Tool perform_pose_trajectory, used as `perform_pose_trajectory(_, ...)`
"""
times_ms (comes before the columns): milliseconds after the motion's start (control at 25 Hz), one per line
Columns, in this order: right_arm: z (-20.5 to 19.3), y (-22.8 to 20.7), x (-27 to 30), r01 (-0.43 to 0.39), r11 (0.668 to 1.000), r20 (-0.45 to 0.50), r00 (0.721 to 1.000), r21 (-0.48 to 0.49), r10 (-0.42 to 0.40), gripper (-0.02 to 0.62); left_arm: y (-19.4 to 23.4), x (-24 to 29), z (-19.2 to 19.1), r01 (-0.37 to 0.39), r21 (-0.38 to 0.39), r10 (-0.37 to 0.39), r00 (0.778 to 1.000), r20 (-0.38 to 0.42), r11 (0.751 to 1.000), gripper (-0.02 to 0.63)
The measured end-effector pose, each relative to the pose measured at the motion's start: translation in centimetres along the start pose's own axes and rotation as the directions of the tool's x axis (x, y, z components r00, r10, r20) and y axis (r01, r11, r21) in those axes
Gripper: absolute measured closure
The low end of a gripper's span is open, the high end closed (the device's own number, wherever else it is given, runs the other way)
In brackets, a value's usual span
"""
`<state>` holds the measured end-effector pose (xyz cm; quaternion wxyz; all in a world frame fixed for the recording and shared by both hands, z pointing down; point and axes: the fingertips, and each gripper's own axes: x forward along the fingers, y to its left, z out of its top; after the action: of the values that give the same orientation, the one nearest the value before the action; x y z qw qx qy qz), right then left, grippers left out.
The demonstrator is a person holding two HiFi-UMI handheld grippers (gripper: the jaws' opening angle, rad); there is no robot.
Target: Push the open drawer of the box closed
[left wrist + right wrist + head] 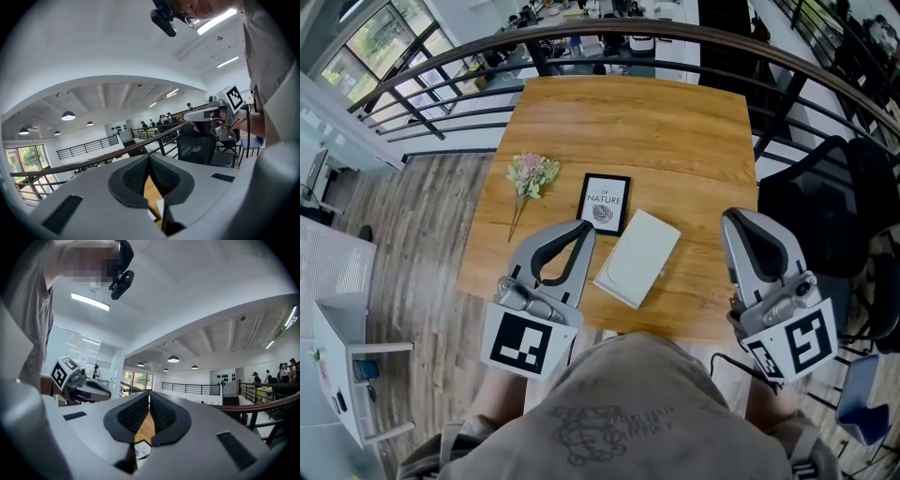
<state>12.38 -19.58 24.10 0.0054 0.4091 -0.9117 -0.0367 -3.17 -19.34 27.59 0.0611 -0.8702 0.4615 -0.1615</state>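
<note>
The white box (637,257) lies flat on the wooden table (675,131), near its front edge; I cannot make out a drawer standing open on it. My left gripper (582,231) is held up above the table's front edge, just left of the box, its jaws shut together with nothing between them (149,160). My right gripper (735,218) is raised off to the right of the box, also shut and empty (149,397). Both point out level over the table, so their own views show mostly ceiling and railing. A sliver of the box (160,206) shows below the left jaws.
A black-framed print (605,202) stands just behind the box, also seen under the right jaws (142,449). A small dried bouquet (530,176) lies at the table's left. A curved railing (581,37) rings the far side, a black chair (825,197) is at right, a white shelf unit (342,366) at left.
</note>
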Motion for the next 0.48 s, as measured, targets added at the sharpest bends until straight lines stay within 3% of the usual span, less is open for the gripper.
perform_pose_trajectory(240,-3.2,1.0,0.5,-0.068,0.997,-0.112,0.992,-0.034,0.064,0.560,-0.1,0.4,-2.6,-0.001,0.000,0.001,0.998,-0.058,1.000,0.589)
perform_pose_trajectory(480,-6.1,0.9,1.0,-0.070,0.998,-0.171,0.983,0.006,0.070,0.560,-1.3,1.5,-5.5,0.024,-0.015,-0.026,0.992,-0.124,1.000,0.589)
